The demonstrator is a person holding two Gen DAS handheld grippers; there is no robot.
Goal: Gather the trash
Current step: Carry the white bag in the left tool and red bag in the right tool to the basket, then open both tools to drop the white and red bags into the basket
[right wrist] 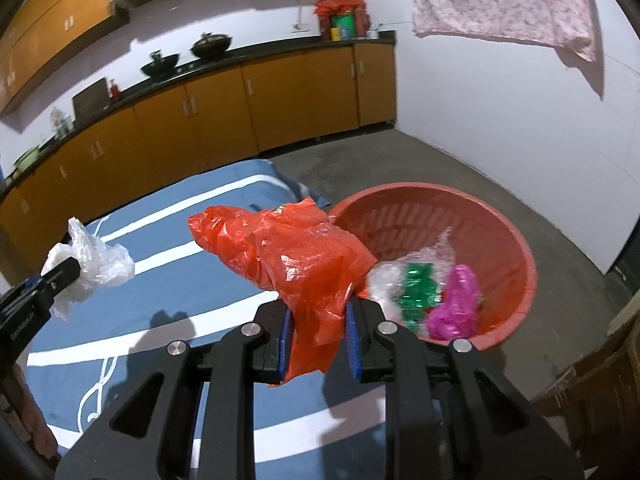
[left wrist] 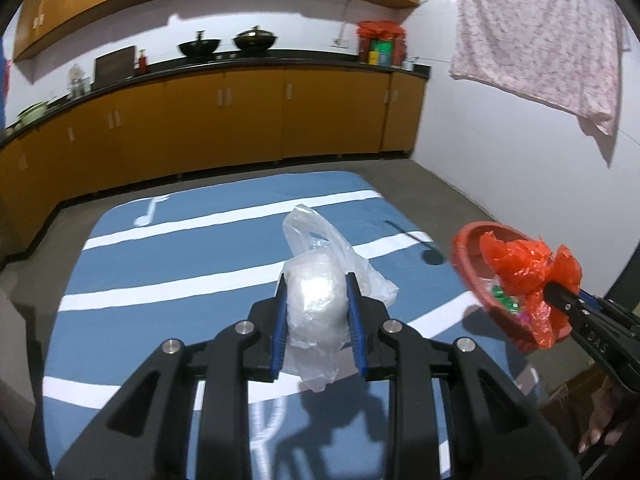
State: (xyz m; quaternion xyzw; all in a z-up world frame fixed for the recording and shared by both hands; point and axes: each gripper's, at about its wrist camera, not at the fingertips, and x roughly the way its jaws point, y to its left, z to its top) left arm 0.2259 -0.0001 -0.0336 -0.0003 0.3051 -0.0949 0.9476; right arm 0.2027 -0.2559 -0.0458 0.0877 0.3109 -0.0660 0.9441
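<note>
My left gripper (left wrist: 318,304) is shut on a crumpled clear plastic bag (left wrist: 316,276), held above the blue table cover (left wrist: 160,272). It shows at the left of the right wrist view too, as the same clear bag (right wrist: 96,260) on the left gripper (right wrist: 60,276). My right gripper (right wrist: 316,320) is shut on a crumpled red plastic bag (right wrist: 288,252), just left of a red slatted basket (right wrist: 500,232). Clear, green (right wrist: 416,288) and magenta (right wrist: 456,304) wrappers lie inside the basket. In the left wrist view the red bag (left wrist: 528,268) hangs in front of the basket (left wrist: 468,252).
The blue cover with white stripes and music notes spans the table. Beyond it run orange cabinets (left wrist: 224,120) under a dark counter with woks (left wrist: 254,40). A pink cloth (left wrist: 540,36) hangs on the white wall. A brown box (right wrist: 600,380) sits low right. A hand (left wrist: 600,428) grips the right tool.
</note>
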